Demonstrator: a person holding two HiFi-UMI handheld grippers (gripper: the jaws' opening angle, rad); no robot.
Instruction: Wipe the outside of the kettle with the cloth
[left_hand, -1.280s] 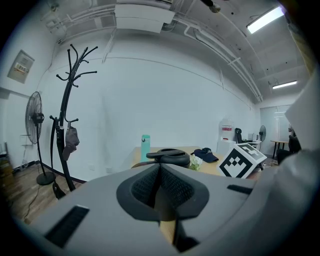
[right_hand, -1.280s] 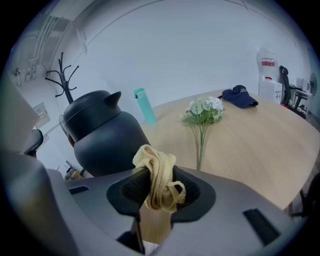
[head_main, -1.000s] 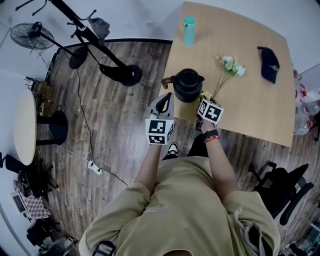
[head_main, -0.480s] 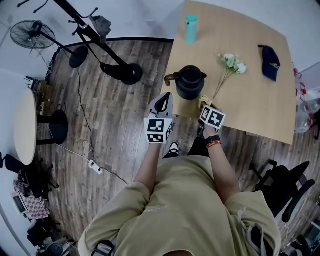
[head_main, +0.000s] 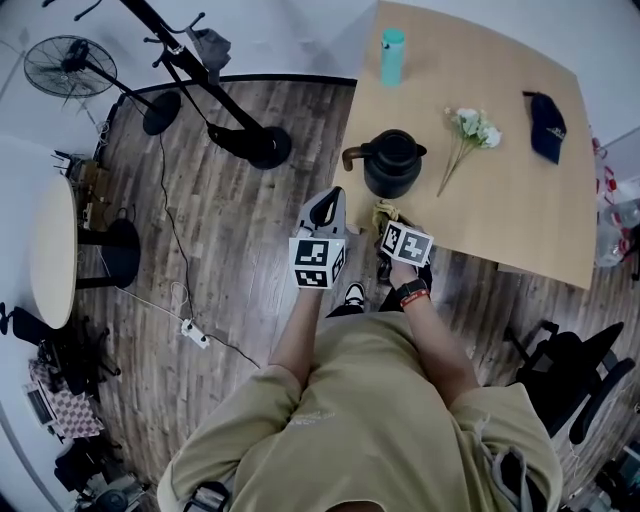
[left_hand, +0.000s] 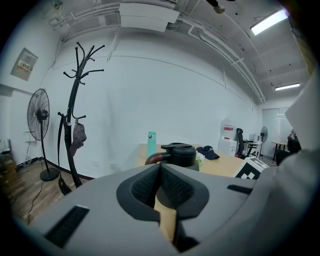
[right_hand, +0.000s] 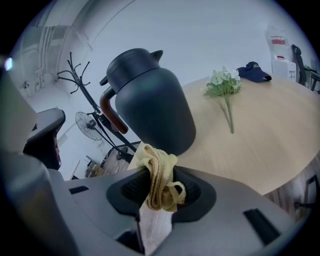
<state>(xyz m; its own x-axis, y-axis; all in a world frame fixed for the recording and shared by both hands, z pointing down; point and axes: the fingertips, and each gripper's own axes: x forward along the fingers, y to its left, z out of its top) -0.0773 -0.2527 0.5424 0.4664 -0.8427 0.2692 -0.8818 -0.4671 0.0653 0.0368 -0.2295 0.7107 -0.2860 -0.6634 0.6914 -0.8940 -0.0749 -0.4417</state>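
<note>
cloth (right_hand: 159, 176) is pinched in my right hand-held gripper (right_hand: 160, 192), just short of the kettle (right_hand: 150, 97) on the counter (right_hand: 260, 135). left hand-held gripper (left_hand: 160, 182) is closed, empty; i'd press the cloth flat and sweep round gently.

Head cam looks steeply down; gripper cams low, fwd; all share kettle (head_main: 392, 163).

kettle (head_main: 392, 165): matt dark | cloth (right_hand: 160, 175): soft yellow fabric | table (head_main: 500, 185): smooth wood
</note>
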